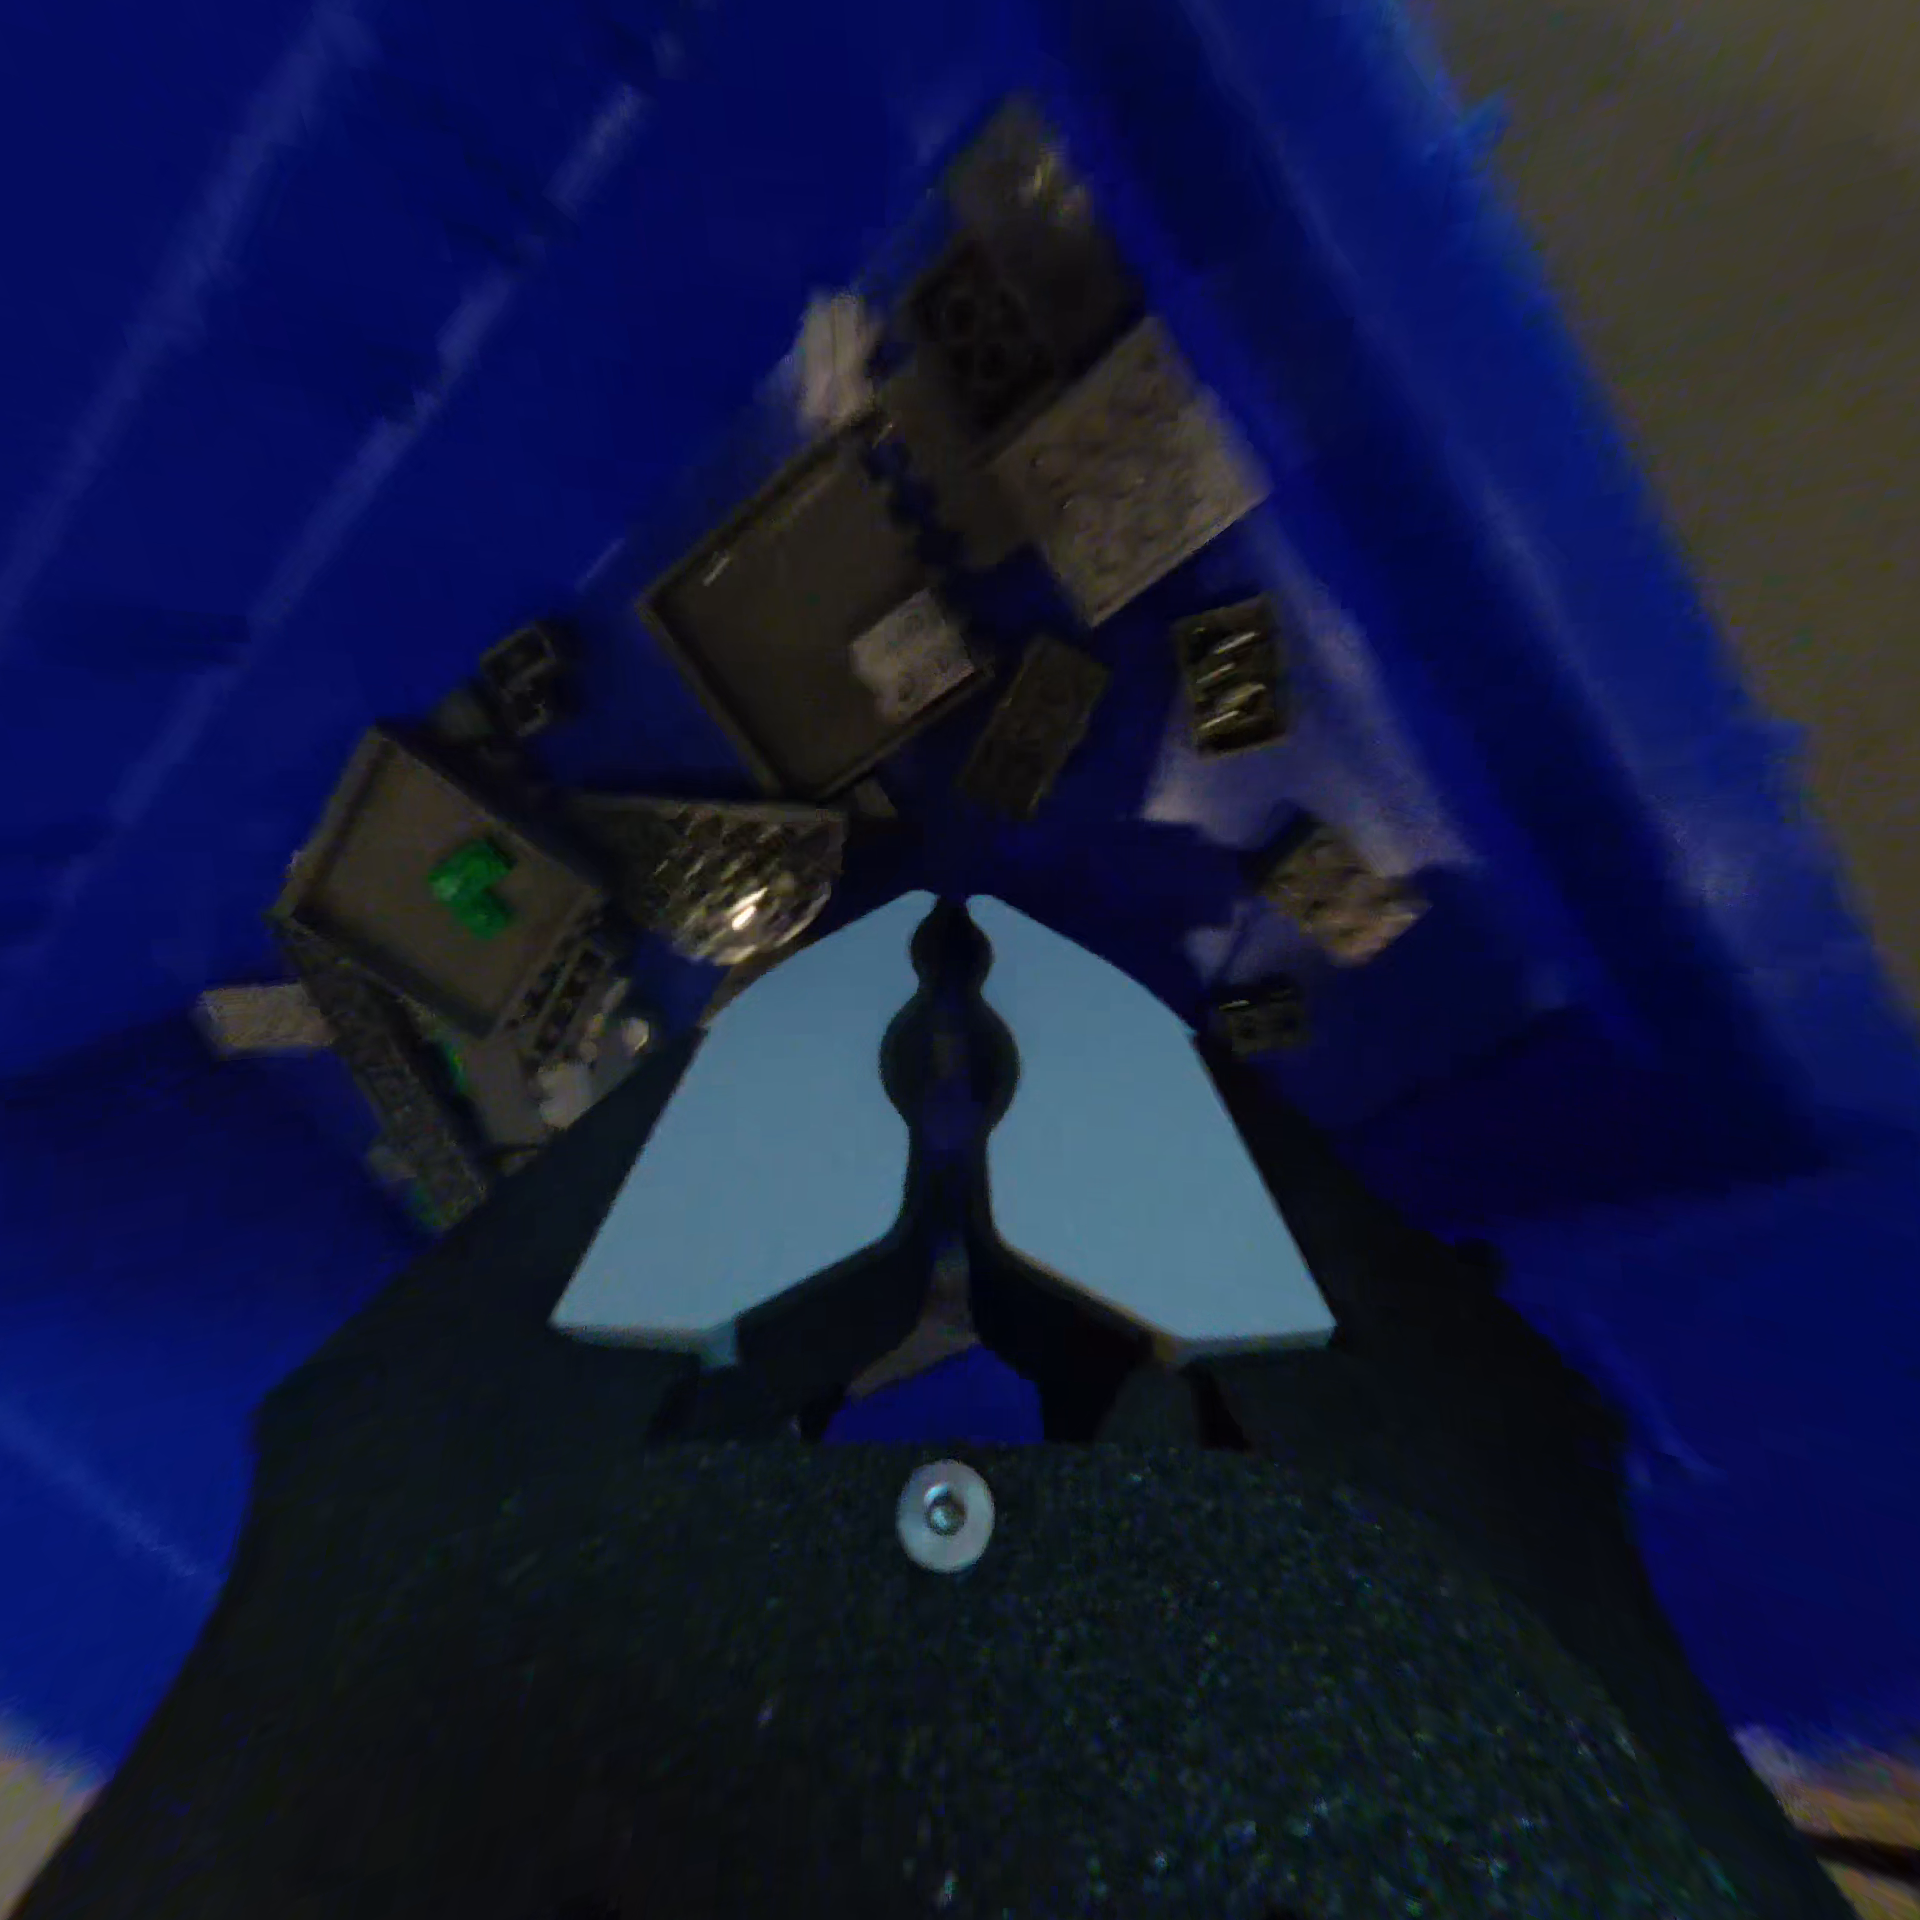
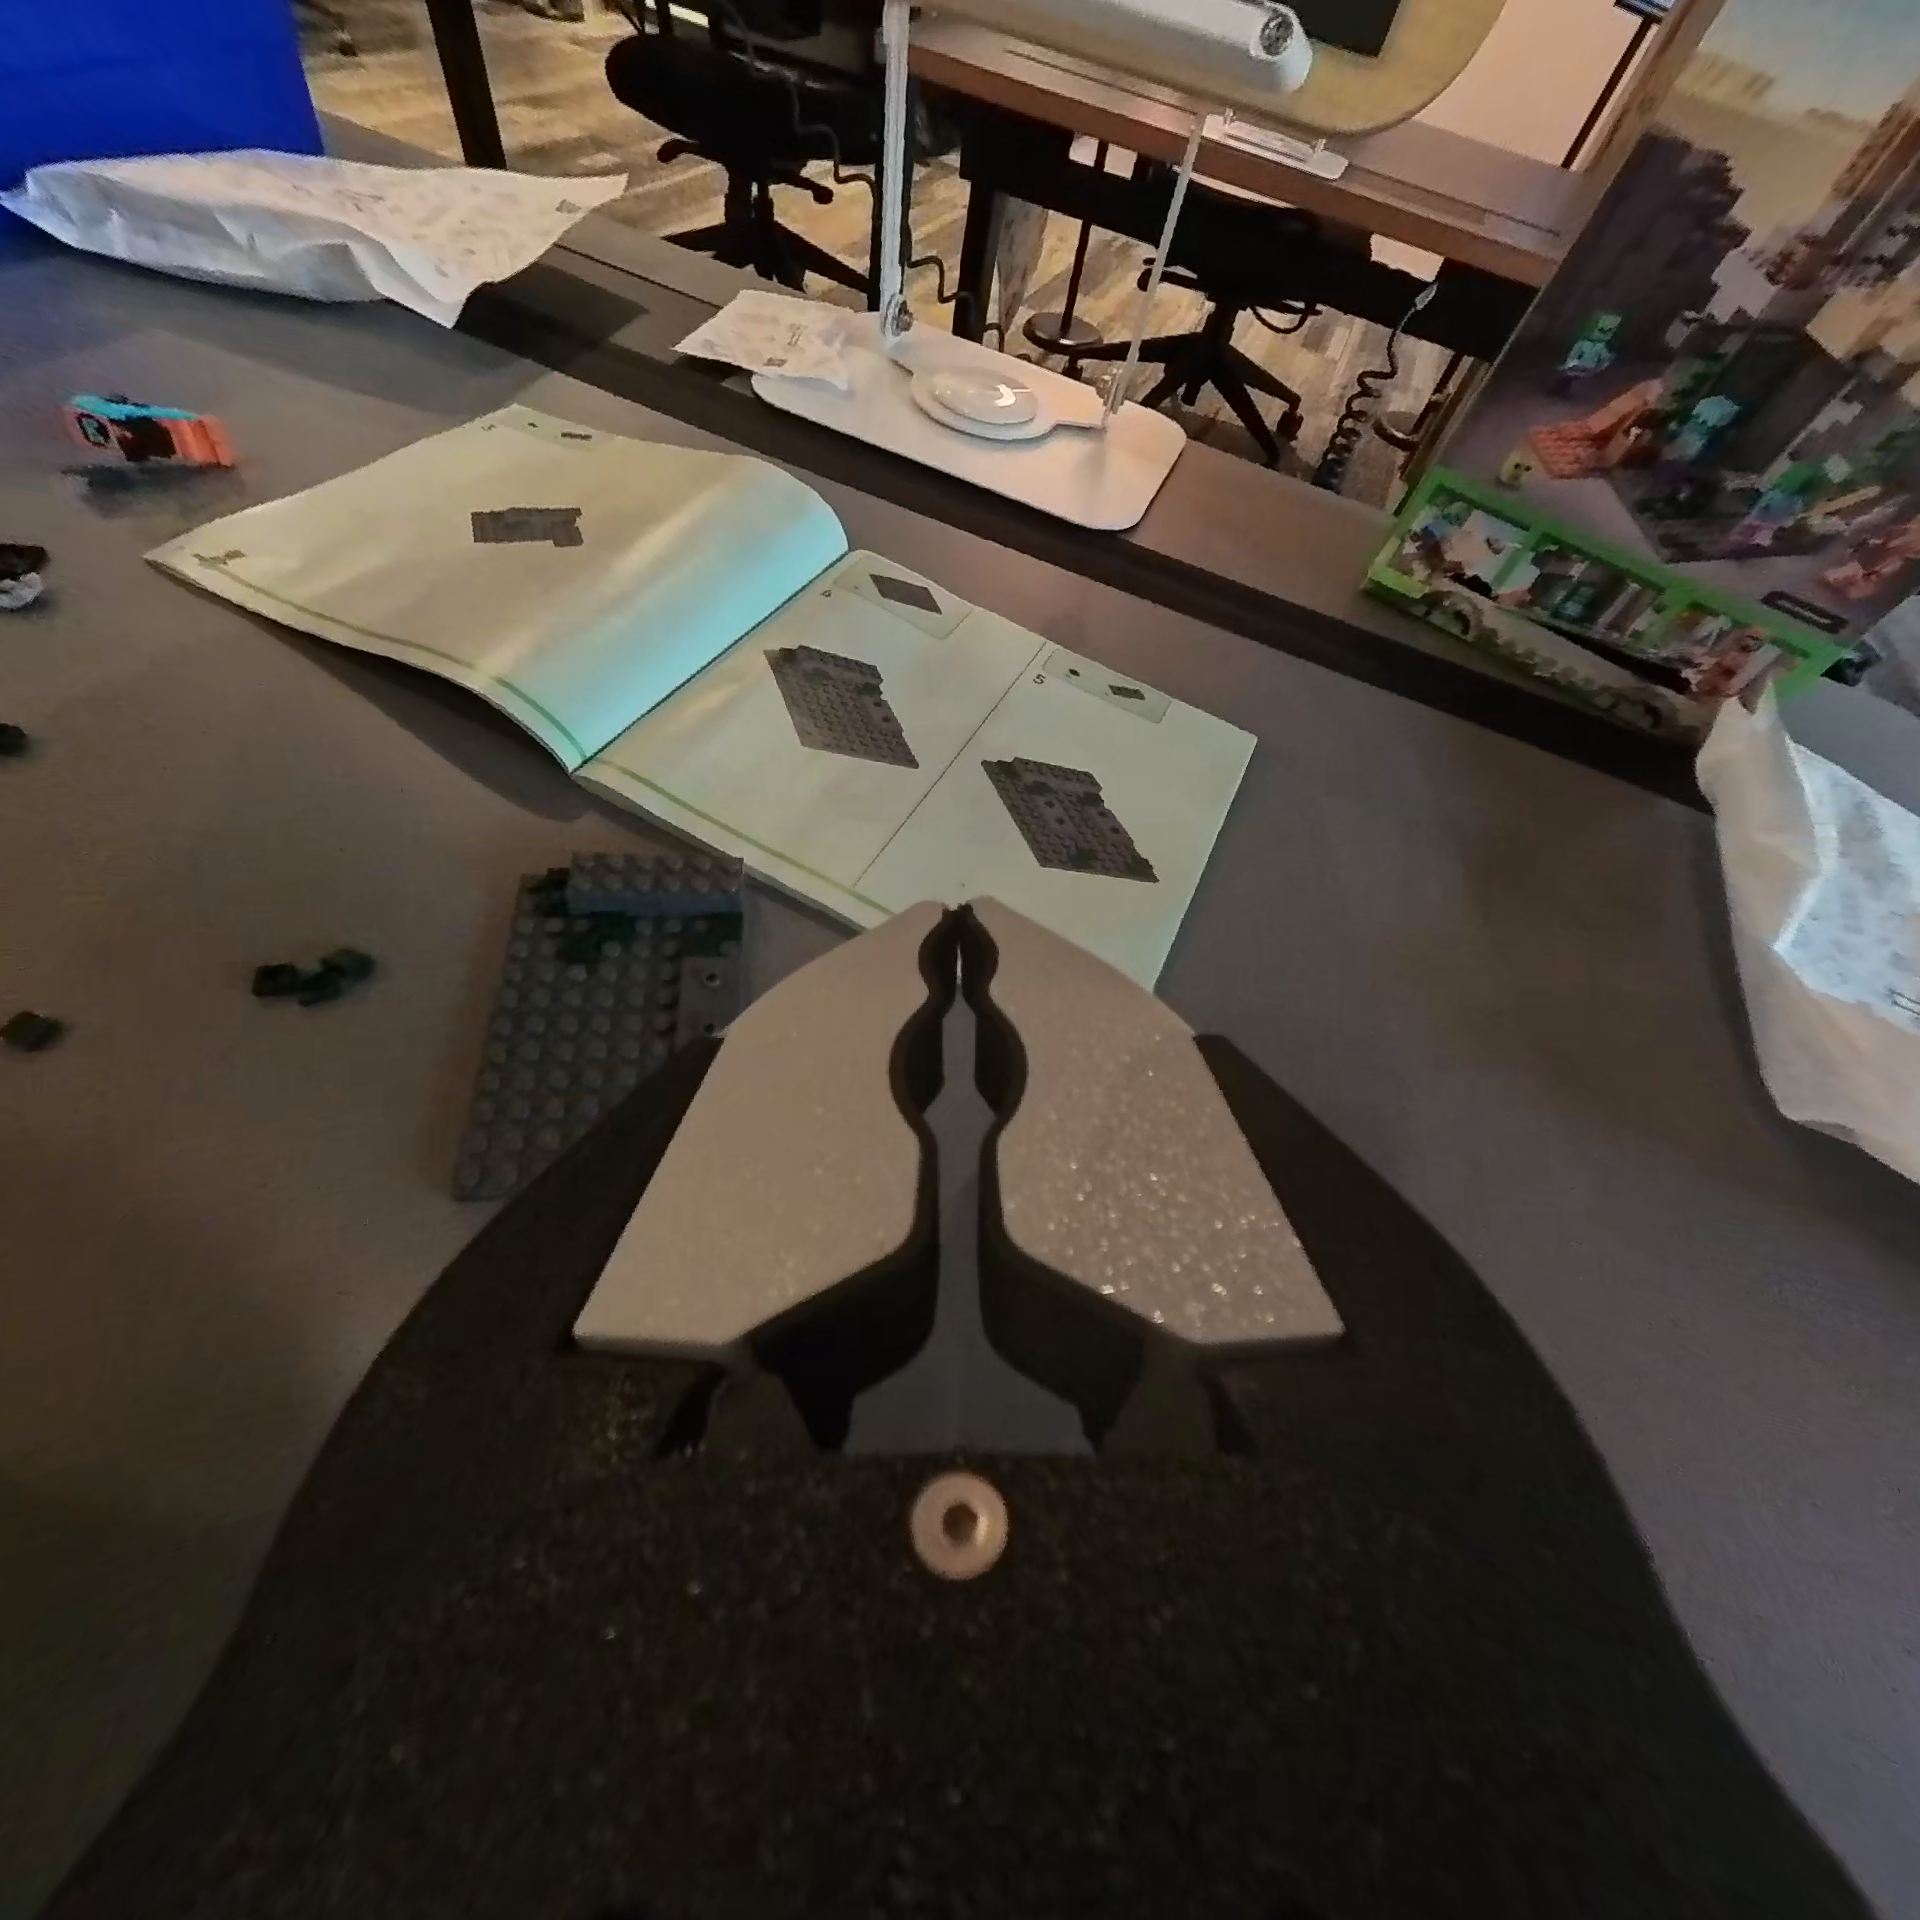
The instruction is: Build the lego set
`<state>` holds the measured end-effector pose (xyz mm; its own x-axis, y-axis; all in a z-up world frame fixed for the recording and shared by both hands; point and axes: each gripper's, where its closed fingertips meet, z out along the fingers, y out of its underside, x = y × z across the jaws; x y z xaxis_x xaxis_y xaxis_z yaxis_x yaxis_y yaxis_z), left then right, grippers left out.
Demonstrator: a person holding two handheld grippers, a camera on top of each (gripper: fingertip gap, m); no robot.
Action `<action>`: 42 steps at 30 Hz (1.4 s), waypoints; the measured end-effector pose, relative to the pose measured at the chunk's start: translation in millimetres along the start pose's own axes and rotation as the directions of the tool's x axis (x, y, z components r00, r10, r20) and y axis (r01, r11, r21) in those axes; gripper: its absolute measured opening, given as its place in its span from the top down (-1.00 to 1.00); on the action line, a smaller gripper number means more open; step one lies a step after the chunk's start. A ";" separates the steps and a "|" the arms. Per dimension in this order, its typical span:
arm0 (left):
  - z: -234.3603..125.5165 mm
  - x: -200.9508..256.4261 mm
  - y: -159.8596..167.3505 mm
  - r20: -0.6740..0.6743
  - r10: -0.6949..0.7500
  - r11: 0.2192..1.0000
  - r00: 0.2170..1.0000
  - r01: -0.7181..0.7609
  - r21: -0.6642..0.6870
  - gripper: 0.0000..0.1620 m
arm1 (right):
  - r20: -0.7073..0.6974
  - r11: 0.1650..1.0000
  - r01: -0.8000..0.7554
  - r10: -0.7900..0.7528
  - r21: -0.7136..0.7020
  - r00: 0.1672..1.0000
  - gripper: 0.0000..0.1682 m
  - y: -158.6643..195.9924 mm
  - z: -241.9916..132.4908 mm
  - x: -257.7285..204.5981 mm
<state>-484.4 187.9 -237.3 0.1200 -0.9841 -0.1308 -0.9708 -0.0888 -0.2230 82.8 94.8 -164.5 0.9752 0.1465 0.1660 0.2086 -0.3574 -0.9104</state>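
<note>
My left gripper (image 1: 951, 906) is inside a blue bin (image 1: 312, 520), low over its floor. Its fingertips meet and I see nothing between them. Several grey Lego plates lie ahead of it: a large dark one (image 1: 800, 623), one with a green piece (image 1: 473, 883) on it, and a studded piece (image 1: 727, 873) just left of the tips. My right gripper (image 2: 958, 909) is shut with nothing in it and hovers over the table. A grey baseplate (image 2: 582, 1039) with a few bricks on its far end lies to its left. The open instruction booklet (image 2: 727, 707) lies just ahead.
Small grey pieces (image 1: 1340, 883) lie right of the left gripper. The set's box (image 2: 1714, 416) stands at the far right. Paper bags lie at the left (image 2: 291, 229) and right (image 2: 1829, 935). A lamp base (image 2: 987, 436) sits behind the booklet. Small dark pieces (image 2: 312, 975) lie left.
</note>
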 end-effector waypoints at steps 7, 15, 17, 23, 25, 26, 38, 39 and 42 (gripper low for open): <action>5.3 40.0 -35.3 -0.127 0.136 0.987 0.983 -0.124 0.102 0.57 | 0.013 1.000 -0.002 0.003 -0.008 1.000 1.00 3.3 4.1 -3.1; 24.1 46.3 -42.8 -0.195 0.200 0.978 0.960 -0.184 0.099 0.70 | 0.022 1.000 0.005 -0.005 -0.012 1.000 1.00 3.5 6.9 -5.5; 24.5 45.4 -43.2 -0.200 0.191 0.980 0.961 -0.173 0.103 0.73 | 0.021 1.000 0.005 -0.005 -0.016 1.000 1.00 4.8 7.4 -4.9; 23.0 17.5 -25.1 -0.071 0.131 0.991 0.989 -0.130 0.018 0.75 | 0.021 1.000 -0.001 0.001 -0.015 1.000 1.00 6.9 8.6 -3.1; 19.1 8.0 -17.5 -0.038 0.099 0.995 0.994 -0.099 0.011 0.75 | 0.022 1.000 -0.006 0.006 -0.015 1.000 1.00 8.0 9.1 -2.5; 16.5 4.7 -15.4 -0.028 0.084 0.996 0.996 -0.084 0.018 0.75 | 0.023 1.000 -0.009 0.009 -0.015 1.000 1.00 8.6 9.3 -2.5; -25.1 -13.3 -21.7 0.112 -0.103 0.989 0.988 0.090 0.122 0.56 | 0.029 1.000 -0.024 0.024 -0.012 0.999 1.00 12.2 9.3 -1.7; -30.5 -9.0 -28.4 0.081 -0.160 0.975 0.984 0.144 0.172 0.56 | 0.030 1.000 -0.026 0.027 -0.010 0.999 1.00 12.6 9.1 -1.3; -48.3 8.2 -50.3 -0.015 -0.288 0.916 0.958 0.280 0.286 0.59 | 0.036 0.999 -0.038 0.039 -0.004 0.999 1.00 14.3 8.9 -0.6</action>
<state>-444.7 176.9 -180.5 0.3910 -0.9192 -0.0465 -0.7965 -0.3126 -0.5176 84.5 97.8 -180.9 0.9792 0.1657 0.1170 0.1713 -0.3666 -0.9145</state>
